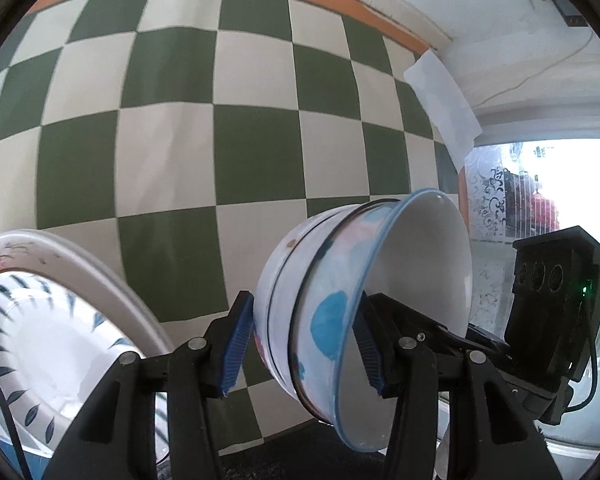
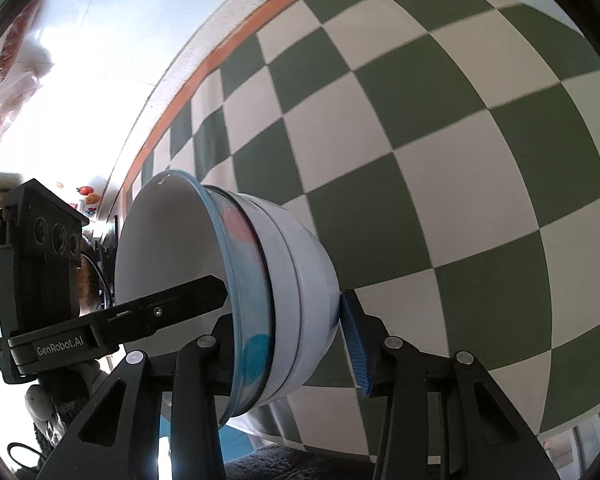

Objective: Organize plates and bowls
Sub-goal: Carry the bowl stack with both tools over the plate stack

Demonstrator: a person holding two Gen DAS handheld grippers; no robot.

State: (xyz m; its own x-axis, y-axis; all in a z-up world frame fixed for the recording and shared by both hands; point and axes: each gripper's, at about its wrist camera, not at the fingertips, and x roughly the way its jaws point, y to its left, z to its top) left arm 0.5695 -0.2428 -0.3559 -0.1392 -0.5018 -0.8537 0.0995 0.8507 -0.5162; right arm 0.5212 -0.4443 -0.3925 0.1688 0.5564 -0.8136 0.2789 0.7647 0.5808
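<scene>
Two nested bowls [image 1: 340, 280] hang on their side above the checked cloth. The inner one is white with a blue rim and blue and pink spots; the outer one is white with a dark line. My left gripper [image 1: 302, 344] is shut on their wall, one blue pad outside and one inside the mouth. From the opposite side my right gripper [image 2: 288, 320] is shut on the same bowls [image 2: 284, 264], its blue pad [image 2: 354, 344] pressing the outer wall and the other finger hidden inside. The left gripper's finger [image 2: 188, 298] reaches into the mouth.
A green and cream checked cloth [image 1: 180, 120] with an orange border covers the table. At the lower left stands a white plate with blue leaf marks [image 1: 40, 320], a flowered plate [image 1: 80, 256] behind it. A lace-curtained window [image 1: 492, 200] is at the right. A dark mat [image 2: 300, 464] lies below.
</scene>
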